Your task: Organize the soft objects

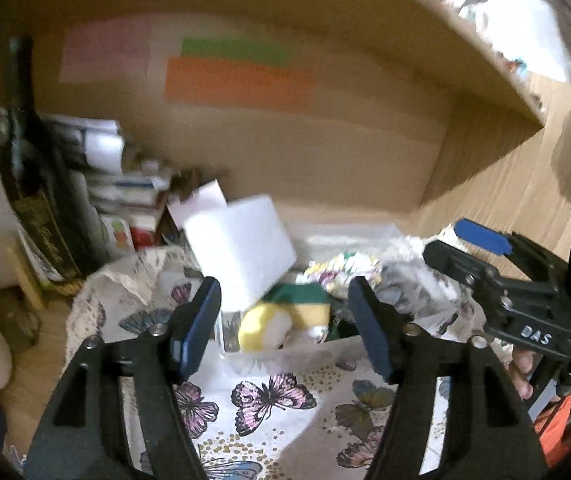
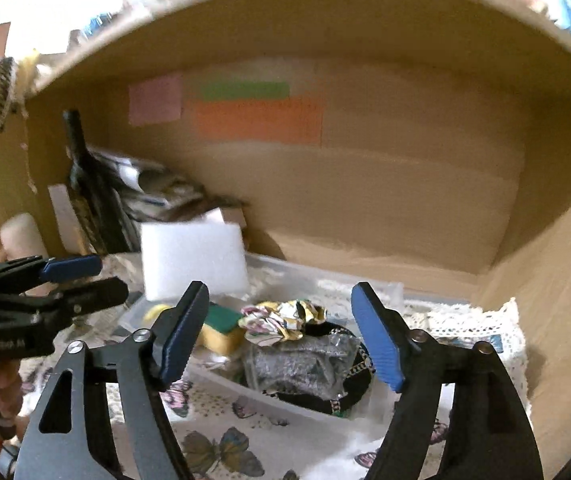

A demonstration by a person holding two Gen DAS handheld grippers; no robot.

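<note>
A clear plastic tray sits on a butterfly-print cloth inside a wooden shelf. In it lie a yellow-and-green sponge, a floral scrunchie, a grey knitted piece and a black chain-trimmed item. A white foam block, blurred, is in the air above the tray's left end, clear of both grippers; it also shows in the right wrist view. My left gripper is open and empty in front of the sponge. My right gripper is open and empty over the tray.
Books, papers and a dark bottle crowd the shelf's left side. Pink, green and orange paper notes are stuck on the back wall. A wooden side wall closes the right. A lace edge lies behind the tray.
</note>
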